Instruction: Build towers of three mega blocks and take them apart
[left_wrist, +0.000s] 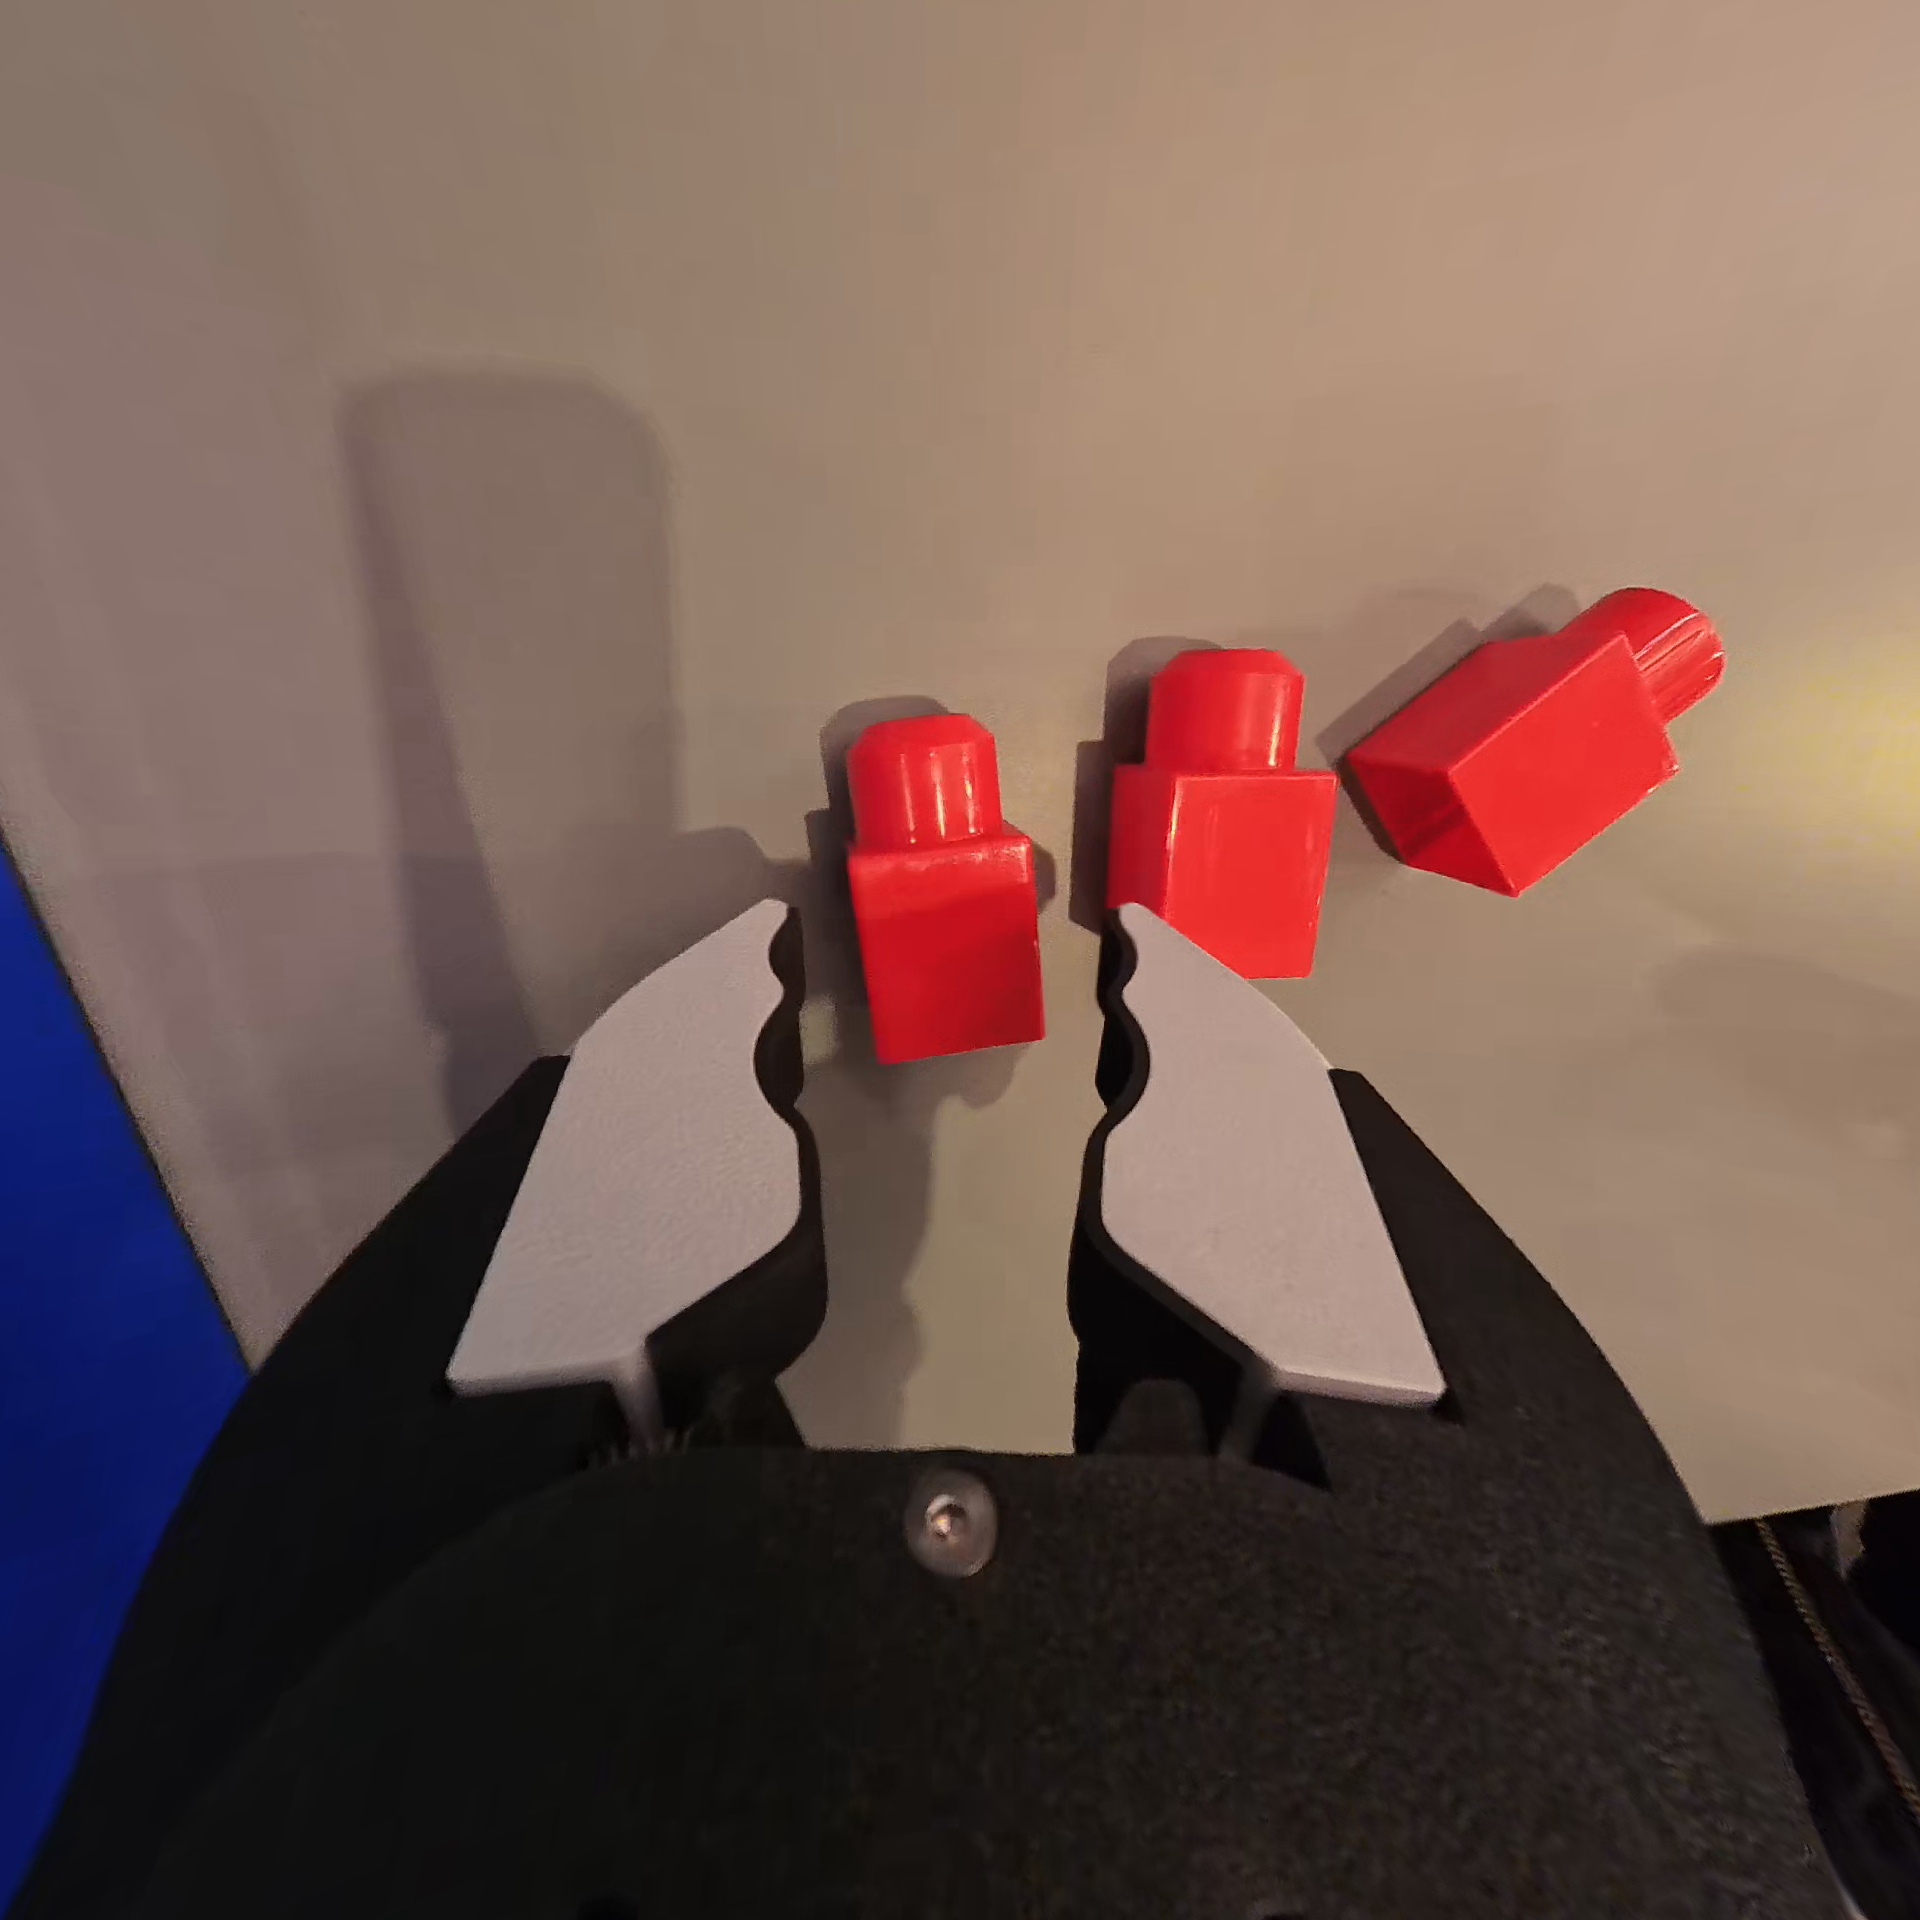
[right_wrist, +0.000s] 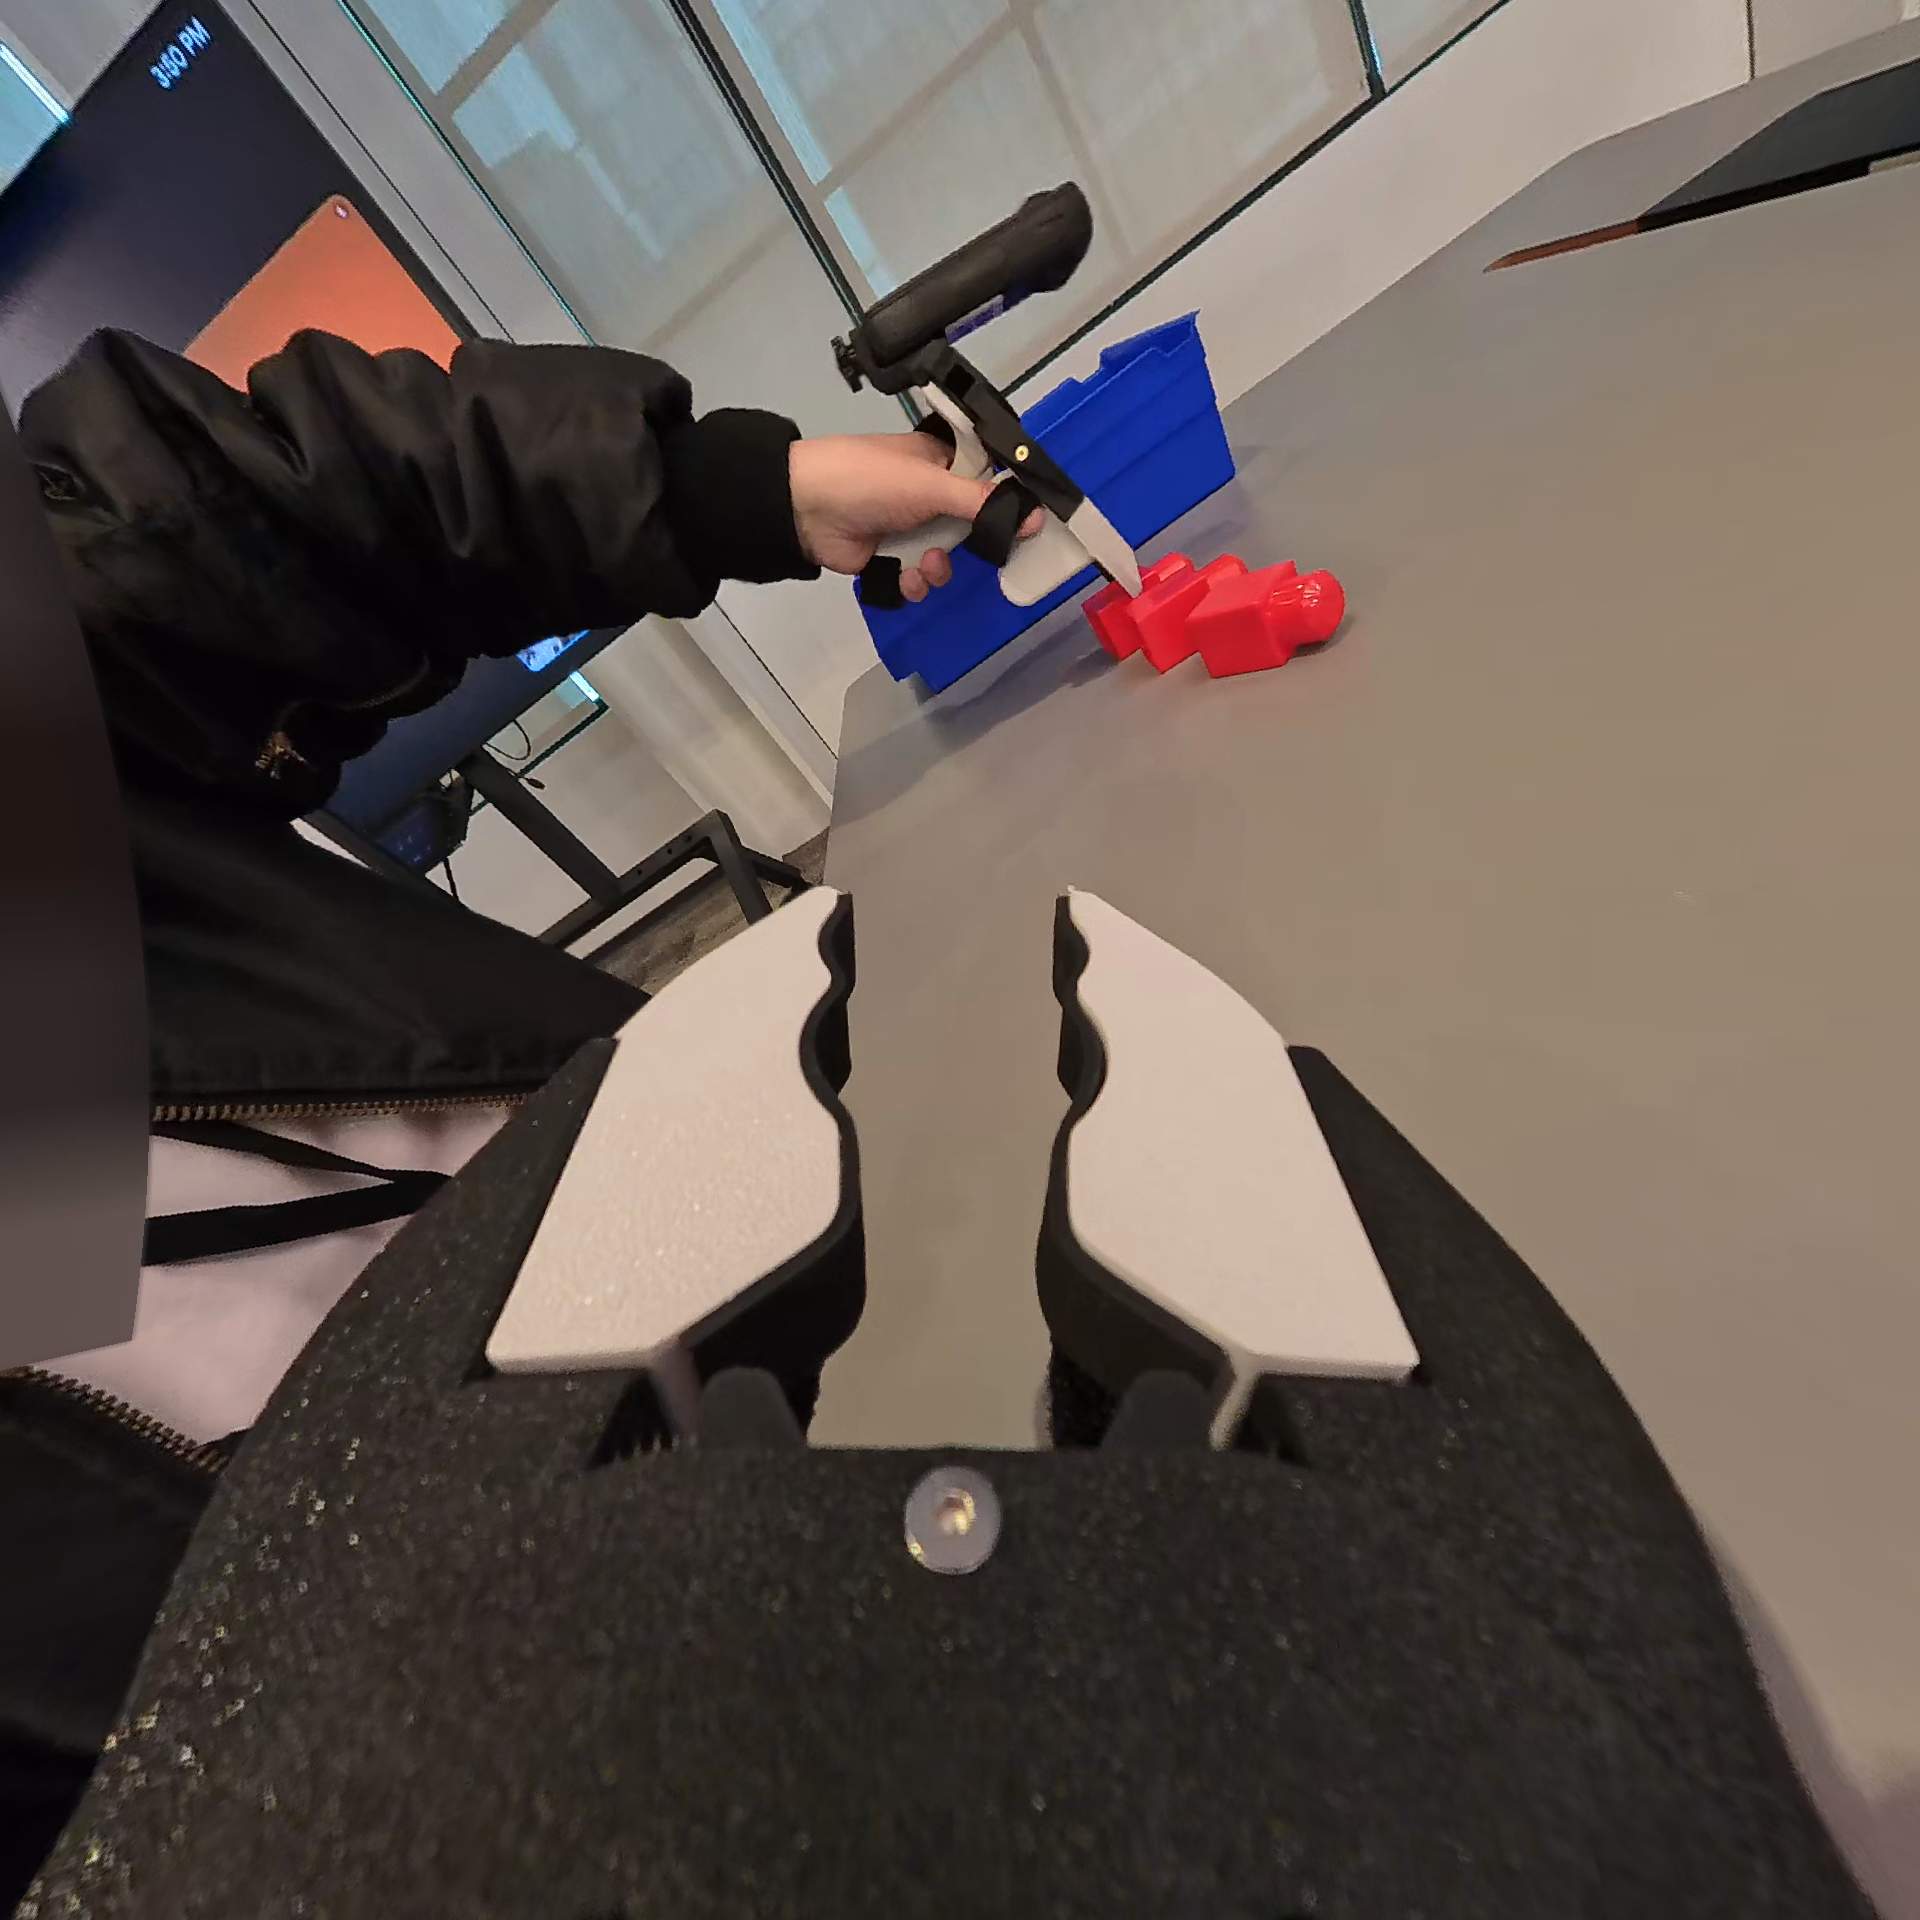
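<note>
- Left wrist view: the left gripper (left_wrist: 951, 925) points down at the grey worktop (left_wrist: 935, 364), its two grey fingers spread with bare worktop showing between them.
- Three red mega blocks lie in a row just past the fingertips, none stacked. The left block (left_wrist: 943, 935) sits in line with the gap between the fingers but is not pinched. The middle block (left_wrist: 1221, 852) is partly behind the right fingertip (left_wrist: 1143, 935); whether they touch I cannot tell.
- The right block (left_wrist: 1517, 774) lies tilted away, stud pointing up and to the right, just beside the middle one.
- A blue surface (left_wrist: 94, 1195) shows past the worktop's left edge.
- Right wrist view: the right gripper (right_wrist: 951, 914) hovers low near the worktop's (right_wrist: 1455, 935) edge, fingers spread and holding nothing, well apart from the blocks.
- Farther off, a hand (right_wrist: 883, 509) in a black sleeve (right_wrist: 468, 488) grips the left gripper's handle, arm stretched out level, the tool angled steeply down with its tip at the red blocks (right_wrist: 1216, 618).
- A blue bin (right_wrist: 1091, 488) stands just behind the blocks.
- A dark screen (right_wrist: 260, 208) with an orange patch stands behind the arm, in front of a glass wall.
</note>
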